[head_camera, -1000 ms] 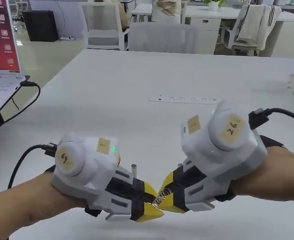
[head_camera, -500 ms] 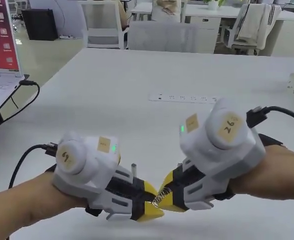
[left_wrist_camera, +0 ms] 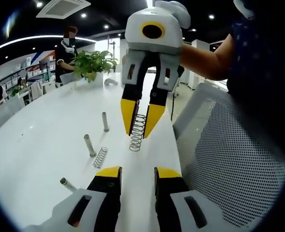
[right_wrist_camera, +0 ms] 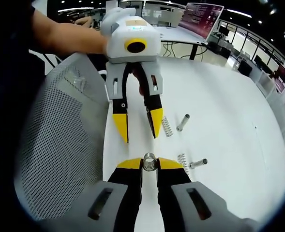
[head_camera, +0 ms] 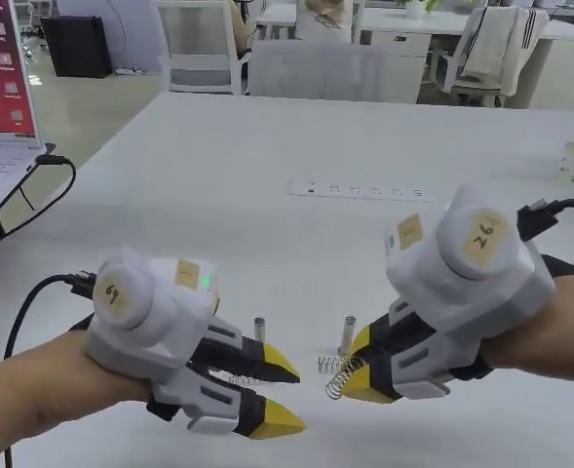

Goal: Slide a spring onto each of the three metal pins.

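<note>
The right gripper (head_camera: 350,372) is clenched on a spring (head_camera: 336,380), whose coil sticks out past the yellow jaw tips toward the white table (head_camera: 267,166), near its front edge. Facing it, the left gripper (head_camera: 288,395) has its jaws spread with nothing between them. A metal pin (head_camera: 259,328) stands upright just beyond the left gripper, and a 2nd pin (head_camera: 347,333) stands just beside the right gripper's jaws. In the left gripper view a 3rd pin (left_wrist_camera: 67,184) sits close beside that gripper. A loose spring (left_wrist_camera: 100,157) lies flat beside the middle pin, and another spring (right_wrist_camera: 167,126) lies by the left gripper's jaw.
</note>
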Demonstrator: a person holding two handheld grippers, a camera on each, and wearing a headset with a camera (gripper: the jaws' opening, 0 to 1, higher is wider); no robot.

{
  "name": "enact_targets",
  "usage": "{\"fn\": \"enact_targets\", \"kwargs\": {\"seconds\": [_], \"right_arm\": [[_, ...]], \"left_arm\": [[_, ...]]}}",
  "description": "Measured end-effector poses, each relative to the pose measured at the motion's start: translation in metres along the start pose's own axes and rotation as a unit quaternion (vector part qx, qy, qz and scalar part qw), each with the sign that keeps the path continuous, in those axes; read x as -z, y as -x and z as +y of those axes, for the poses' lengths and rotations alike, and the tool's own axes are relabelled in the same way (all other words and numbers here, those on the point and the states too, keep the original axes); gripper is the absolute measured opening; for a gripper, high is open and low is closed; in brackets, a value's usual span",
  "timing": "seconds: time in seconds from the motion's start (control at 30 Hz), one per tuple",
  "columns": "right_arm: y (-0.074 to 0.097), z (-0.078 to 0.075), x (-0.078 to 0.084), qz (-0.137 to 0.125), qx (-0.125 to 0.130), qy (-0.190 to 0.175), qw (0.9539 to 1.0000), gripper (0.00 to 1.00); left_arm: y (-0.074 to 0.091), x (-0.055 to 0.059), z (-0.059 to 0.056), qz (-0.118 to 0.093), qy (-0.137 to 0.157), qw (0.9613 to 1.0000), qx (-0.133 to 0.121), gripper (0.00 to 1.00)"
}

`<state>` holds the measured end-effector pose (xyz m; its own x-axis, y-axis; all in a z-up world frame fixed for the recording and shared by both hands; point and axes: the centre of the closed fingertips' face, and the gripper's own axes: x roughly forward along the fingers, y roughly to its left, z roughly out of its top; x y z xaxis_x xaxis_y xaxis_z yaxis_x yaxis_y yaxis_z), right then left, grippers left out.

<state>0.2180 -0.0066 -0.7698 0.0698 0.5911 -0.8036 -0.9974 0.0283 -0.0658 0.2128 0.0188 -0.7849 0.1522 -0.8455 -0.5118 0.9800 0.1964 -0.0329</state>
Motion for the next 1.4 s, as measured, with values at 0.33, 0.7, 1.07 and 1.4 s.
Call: {"fn": "enact_targets", "kwargs": {"seconds": [0.33,0.7,1.07,1.4], "right_arm": [[0.012,-0.010,0.014,0.004,0.014,-0.018,0.9997,0.09],[0.024,-0.020,0.029,0.009,0.029,-0.037,0.9989,0.09],[0.033,-0.026,0.037,0.011,0.039,-0.051,0.9979,0.09],[0.043,-0.033,0.045,0.013,0.051,-0.063,0.9967,0.09]], "left_arm": [[0.015,0.008,0.001,0.007,0.018,0.9997,-0.011,0.29],[0.038,0.018,0.011,-0.008,0.047,0.9974,-0.053,0.36],[0.053,0.025,0.022,-0.032,0.078,0.9916,-0.098,0.45],[0.066,0.031,0.026,-0.064,0.109,0.9827,-0.136,0.50]]}}
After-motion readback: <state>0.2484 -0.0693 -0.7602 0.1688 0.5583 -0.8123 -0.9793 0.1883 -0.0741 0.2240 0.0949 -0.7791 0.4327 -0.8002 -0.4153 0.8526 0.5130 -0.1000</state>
